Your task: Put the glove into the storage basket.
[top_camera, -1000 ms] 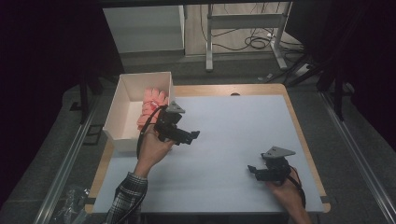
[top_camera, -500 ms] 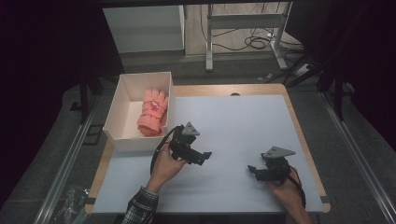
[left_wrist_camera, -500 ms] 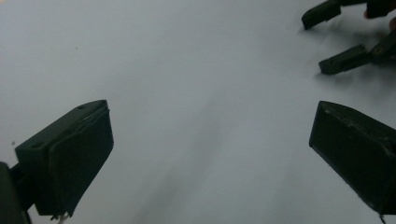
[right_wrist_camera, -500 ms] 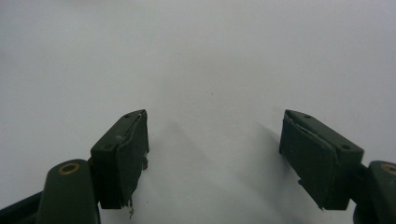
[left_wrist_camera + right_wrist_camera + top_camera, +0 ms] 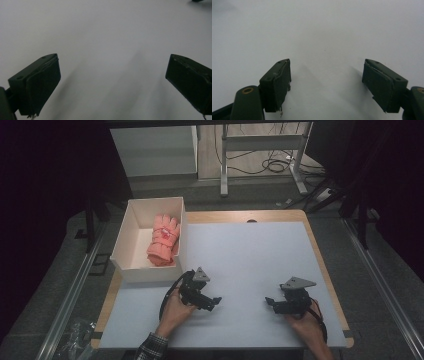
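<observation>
Gloves (image 5: 164, 242) — pink, soft, light — lie boxed well beyond both empty, wide-apart jaws; judging by looks, pinch the bundled cuffs.

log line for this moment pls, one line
left tongs: open, empty, low over mat | right tongs: open, empty, on mat | pink gloves: in white box | nothing held

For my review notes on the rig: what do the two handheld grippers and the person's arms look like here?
Both the left gripper and the right gripper are black, each topped by a grey three-cornered plate, with a black cable looping back at the hand. Up close, the jaws are blocky, very dark green-black, with flat pads; a brass-coloured fitting shows on the right one. A plaid cuff shows at the left wrist.
</observation>
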Action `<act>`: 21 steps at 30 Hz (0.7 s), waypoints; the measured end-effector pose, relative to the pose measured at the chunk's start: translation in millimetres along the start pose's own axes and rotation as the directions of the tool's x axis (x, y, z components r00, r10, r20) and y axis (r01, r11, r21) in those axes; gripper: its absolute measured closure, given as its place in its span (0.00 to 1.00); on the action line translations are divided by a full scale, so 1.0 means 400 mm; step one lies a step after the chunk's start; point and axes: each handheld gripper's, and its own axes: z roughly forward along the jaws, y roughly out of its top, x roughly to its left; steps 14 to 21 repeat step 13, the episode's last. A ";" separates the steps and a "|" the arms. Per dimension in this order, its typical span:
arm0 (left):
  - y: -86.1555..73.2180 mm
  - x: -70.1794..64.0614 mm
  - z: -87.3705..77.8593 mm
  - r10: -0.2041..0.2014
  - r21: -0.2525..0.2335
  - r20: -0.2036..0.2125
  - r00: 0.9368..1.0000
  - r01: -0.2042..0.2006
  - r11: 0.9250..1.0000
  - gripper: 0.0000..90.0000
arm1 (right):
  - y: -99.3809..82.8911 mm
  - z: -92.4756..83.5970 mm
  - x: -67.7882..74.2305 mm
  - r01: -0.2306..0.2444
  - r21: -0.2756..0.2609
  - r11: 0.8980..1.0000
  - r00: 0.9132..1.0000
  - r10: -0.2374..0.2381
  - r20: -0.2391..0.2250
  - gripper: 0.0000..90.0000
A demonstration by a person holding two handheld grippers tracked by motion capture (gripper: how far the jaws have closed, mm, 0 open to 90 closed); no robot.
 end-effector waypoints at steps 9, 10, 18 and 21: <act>-0.030 -0.008 0.023 0.025 0.020 -0.041 0.999 -0.024 1.000 0.00 | 0.000 0.000 0.000 0.000 0.000 1.000 1.000 0.000 0.001 0.26; -0.031 -0.008 0.023 0.025 0.019 -0.041 0.999 -0.024 1.000 0.00 | 0.000 0.000 0.000 -0.001 0.000 1.000 1.000 0.001 0.001 0.26; -0.031 -0.008 0.023 0.025 0.019 -0.041 0.999 -0.024 1.000 0.00 | 0.000 0.000 0.000 0.000 0.001 1.000 1.000 0.000 0.001 0.26; -0.031 -0.008 0.023 0.025 0.019 -0.041 0.999 -0.024 1.000 0.00 | 0.000 0.000 0.000 0.000 0.001 1.000 1.000 0.000 0.001 0.26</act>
